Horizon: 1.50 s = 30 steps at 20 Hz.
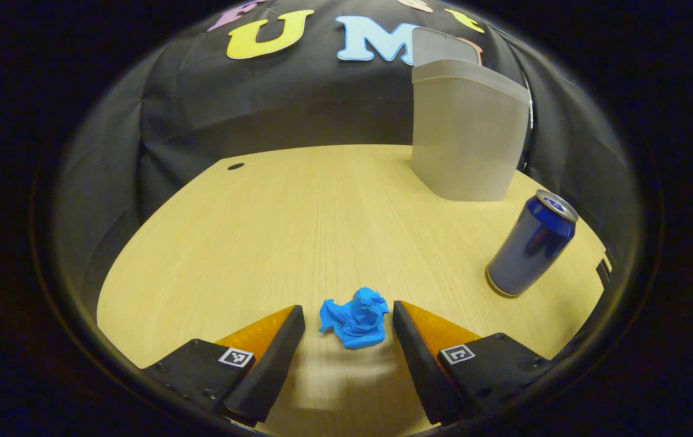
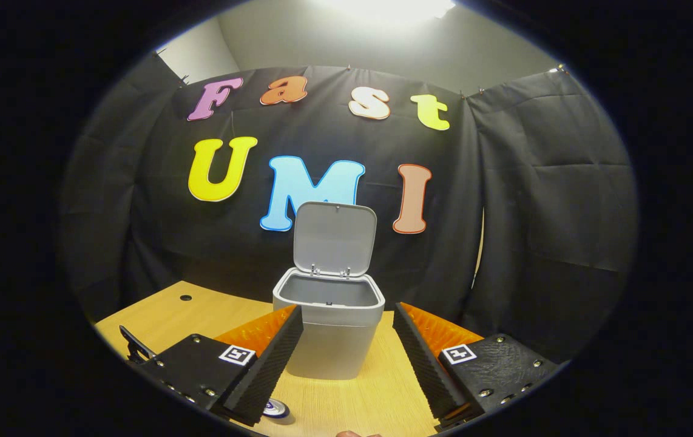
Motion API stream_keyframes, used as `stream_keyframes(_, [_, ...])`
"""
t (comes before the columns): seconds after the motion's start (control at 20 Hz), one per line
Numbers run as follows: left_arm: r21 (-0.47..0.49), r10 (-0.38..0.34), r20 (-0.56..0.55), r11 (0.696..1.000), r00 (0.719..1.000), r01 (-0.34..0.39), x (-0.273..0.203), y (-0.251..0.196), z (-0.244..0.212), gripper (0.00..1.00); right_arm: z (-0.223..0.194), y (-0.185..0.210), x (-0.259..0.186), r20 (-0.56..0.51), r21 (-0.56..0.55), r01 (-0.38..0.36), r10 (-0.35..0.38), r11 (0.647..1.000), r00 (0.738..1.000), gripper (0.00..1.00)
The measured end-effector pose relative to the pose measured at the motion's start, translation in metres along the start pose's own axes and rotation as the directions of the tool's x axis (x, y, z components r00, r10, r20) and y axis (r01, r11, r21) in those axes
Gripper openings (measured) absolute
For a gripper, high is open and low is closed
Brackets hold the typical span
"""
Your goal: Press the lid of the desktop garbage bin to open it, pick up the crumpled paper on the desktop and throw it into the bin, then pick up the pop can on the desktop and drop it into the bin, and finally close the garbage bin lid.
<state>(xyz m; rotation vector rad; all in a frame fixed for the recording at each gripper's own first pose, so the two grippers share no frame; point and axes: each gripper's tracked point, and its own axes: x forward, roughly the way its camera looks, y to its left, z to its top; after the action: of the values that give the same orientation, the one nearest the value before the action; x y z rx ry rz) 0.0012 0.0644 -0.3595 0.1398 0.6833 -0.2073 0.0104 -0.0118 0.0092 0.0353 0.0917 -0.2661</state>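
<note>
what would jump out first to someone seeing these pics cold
In the left gripper view, the bright blue crumpled paper lies on the pale wood desktop, right between the open jaws of the left gripper. A blue pop can stands to its right, with the grey bin behind. In the right gripper view, the bin's lid stands raised, showing the empty inside, ahead of the open right gripper.
</note>
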Motion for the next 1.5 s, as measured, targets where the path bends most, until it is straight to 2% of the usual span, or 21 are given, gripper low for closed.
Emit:
stream_keyframes(0.1, [0.015, 0.007, -0.002, 1.000, 1.000, -0.006, 0.000, -0.002, -0.001, 0.94, 0.001, -0.004, 0.001, 0.009, -0.006, -0.002, 0.003, 1.000, 1.000, 0.96])
stream_keyframes(0.3, [0.002, 0.025, 0.011, 1.000, 1.000, -0.025, 0.000, -0.001, -0.001, 0.96, -0.003, 0.000, 0.006, 0.007, 0.010, -0.039, 0.039, 0.999, 0.999, 0.96])
stream_keyframes(0.5, [0.005, 0.012, 0.014, 1.000, 1.000, -0.012, 0.002, -0.008, -0.001, 0.91, -0.005, 0.000, 0.010, 0.009, 0.005, -0.065, 0.065, 0.998, 0.998, 0.96])
stream_keyframes(0.65, [0.048, 0.016, 0.011, 0.999, 1.000, -0.016, 0.001, -0.012, -0.001, 0.71, -0.006, -0.002, 0.011, 0.009, 0.013, -0.075, 0.074, 0.997, 0.997, 0.96])
stream_keyframes(0.7, [0.049, -0.004, 0.010, 0.999, 1.000, 0.003, 0.001, -0.016, 0.000, 0.65, -0.007, -0.003, 0.012, 0.010, 0.015, -0.076, 0.075, 0.997, 0.997, 0.96])
stream_keyframes(0.75, [0.057, -0.010, 0.010, 0.998, 1.000, 0.010, 0.001, -0.019, 0.000, 0.64, -0.007, -0.005, 0.013, 0.009, 0.017, -0.076, 0.076, 0.997, 0.997, 0.96])
stream_keyframes(0.9, [0.103, 0.001, -0.007, 0.995, 1.000, 0.000, 0.003, -0.020, -0.002, 0.46, -0.009, -0.009, 0.014, 0.010, 0.032, -0.077, 0.076, 0.997, 0.997, 0.96])
stream_keyframes(0.95, [0.108, 0.009, -0.012, 0.994, 1.000, -0.007, 0.002, -0.020, 0.000, 0.29, -0.010, -0.010, 0.014, 0.010, 0.036, -0.077, 0.077, 0.996, 0.997, 0.96])
stream_keyframes(1.0, [0.115, 0.012, -0.015, 0.993, 1.000, -0.011, 0.002, -0.019, 0.000, 0.30, -0.011, -0.011, 0.014, 0.008, 0.040, -0.076, 0.076, 0.996, 0.997, 0.96])
stream_keyframes(1.1, [0.118, 0.022, -0.014, 0.993, 1.000, -0.021, 0.005, -0.018, 0.001, 0.27, -0.014, -0.014, 0.014, 0.005, 0.050, -0.074, 0.073, 0.996, 0.997, 0.96])
stream_keyframes(1.15, [0.117, 0.024, -0.015, 0.993, 1.000, -0.022, 0.003, -0.019, 0.002, 0.19, -0.013, -0.015, 0.014, 0.007, 0.056, -0.072, 0.072, 0.996, 0.997, 0.96])
stream_keyframes(1.35, [0.111, 0.034, -0.027, 0.993, 0.999, -0.031, 0.003, -0.020, 0.010, 0.17, -0.010, -0.025, 0.015, 0.019, 0.064, -0.057, 0.056, 0.996, 0.998, 0.96])
stream_keyframes(1.4, [0.107, 0.035, -0.019, 0.994, 0.999, -0.033, 0.002, -0.020, 0.017, 0.19, -0.009, -0.028, 0.015, 0.022, 0.063, -0.053, 0.052, 0.997, 0.998, 0.96])
stream_keyframes(1.45, [0.097, 0.031, -0.013, 0.995, 0.999, -0.030, 0.000, -0.021, 0.024, 0.17, -0.008, -0.031, 0.015, 0.025, 0.064, -0.050, 0.048, 0.997, 0.999, 0.96])
stream_keyframes(1.5, [0.085, 0.029, -0.002, 0.996, 1.000, -0.029, 0.000, -0.022, 0.032, 0.19, -0.008, -0.033, 0.015, 0.028, 0.066, -0.049, 0.047, 0.997, 0.999, 0.96])
